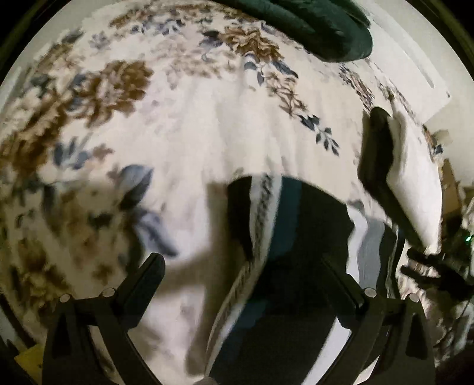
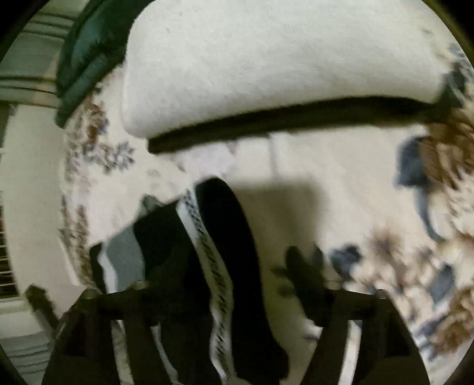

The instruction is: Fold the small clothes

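Note:
A small dark garment (image 1: 299,242) with a white patterned stripe and grey-white bands lies on the floral bedspread (image 1: 183,130). In the left wrist view it lies between my left gripper's (image 1: 246,263) wide-open fingers, nearer the right finger (image 1: 343,278). In the right wrist view the same garment (image 2: 225,248) lies between the open fingers of my right gripper (image 2: 225,272), over the left finger. The right finger (image 2: 305,272) is free. The right gripper also shows at the right edge of the left wrist view (image 1: 432,266). Both views are blurred.
A folded cream cloth with a dark underside (image 2: 266,68) lies beyond the garment, and shows in the left wrist view (image 1: 408,177). A dark green bundle (image 1: 311,26) lies at the far edge of the bed. The bed's edge and a wall are at the left (image 2: 32,177).

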Available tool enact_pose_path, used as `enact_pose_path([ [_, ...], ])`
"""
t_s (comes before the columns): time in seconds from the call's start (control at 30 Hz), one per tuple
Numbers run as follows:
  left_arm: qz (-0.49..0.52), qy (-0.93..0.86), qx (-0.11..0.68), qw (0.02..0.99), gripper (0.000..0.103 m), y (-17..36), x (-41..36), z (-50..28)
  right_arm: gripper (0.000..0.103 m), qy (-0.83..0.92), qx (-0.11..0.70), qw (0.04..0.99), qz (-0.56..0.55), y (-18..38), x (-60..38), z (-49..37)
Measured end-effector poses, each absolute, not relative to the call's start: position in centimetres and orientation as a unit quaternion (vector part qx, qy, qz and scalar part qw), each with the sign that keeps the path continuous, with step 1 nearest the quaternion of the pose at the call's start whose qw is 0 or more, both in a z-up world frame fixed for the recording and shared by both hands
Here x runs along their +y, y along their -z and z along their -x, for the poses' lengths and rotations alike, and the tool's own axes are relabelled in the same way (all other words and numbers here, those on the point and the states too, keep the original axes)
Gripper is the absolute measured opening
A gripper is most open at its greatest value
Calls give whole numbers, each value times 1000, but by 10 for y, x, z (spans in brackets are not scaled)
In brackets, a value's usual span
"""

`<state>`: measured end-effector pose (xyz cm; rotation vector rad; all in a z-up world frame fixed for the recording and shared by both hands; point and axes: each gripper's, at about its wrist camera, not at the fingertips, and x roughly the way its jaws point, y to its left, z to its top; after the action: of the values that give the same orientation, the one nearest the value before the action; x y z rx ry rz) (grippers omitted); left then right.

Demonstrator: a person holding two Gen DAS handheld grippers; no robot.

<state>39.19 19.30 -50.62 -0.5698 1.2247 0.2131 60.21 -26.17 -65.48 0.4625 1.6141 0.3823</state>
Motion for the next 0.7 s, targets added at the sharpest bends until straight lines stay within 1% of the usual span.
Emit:
enact_pose_path([
  [0.1, 315, -71, 569, 757, 102, 533, 205, -415, 74, -187, 742, 604, -222, 692, -249, -614],
  [0.13, 335, -55, 569, 749, 99, 544, 207, -423, 74, -198, 747, 593, -224, 701, -243, -616],
  [0.17, 350, -46, 564, 746, 94, 549, 208, -427, 76, -211, 746, 590, -225, 704, -238, -615],
  [0.2, 365, -34, 558, 744, 88, 553, 209, -430, 75, -222, 742, 592, -222, 704, -234, -616],
  [0.23, 378, -22, 554, 742, 63, 556, 209, -434, 74, -233, 739, 592, -221, 703, -231, -616],
  [0.27, 388, -10, 553, 737, 40, 559, 208, -438, 62, -238, 737, 592, -221, 702, -229, -616],
  [0.3, 391, -8, 552, 736, 36, 560, 208, -439, 41, -239, 737, 594, -217, 701, -228, -615],
  [0.33, 392, -8, 547, 740, 29, 558, 208, -439, 31, -239, 737, 593, -218, 700, -228, -614],
  [0.37, 397, -1, 537, 745, 23, 554, 209, -437, 11, -243, 737, 589, -225, 698, -228, -614],
  [0.57, 407, -6, 518, 752, 21, 540, 223, -425, 8, -237, 682, 658, -214, 641, -214, -632],
  [0.63, 408, -12, 516, 753, 22, 543, 227, -425, 8, -244, 676, 666, -199, 634, -201, -642],
  [0.7, 421, -18, 523, 741, 22, 552, 232, -427, 9, -238, 690, 661, -175, 642, -187, -652],
])
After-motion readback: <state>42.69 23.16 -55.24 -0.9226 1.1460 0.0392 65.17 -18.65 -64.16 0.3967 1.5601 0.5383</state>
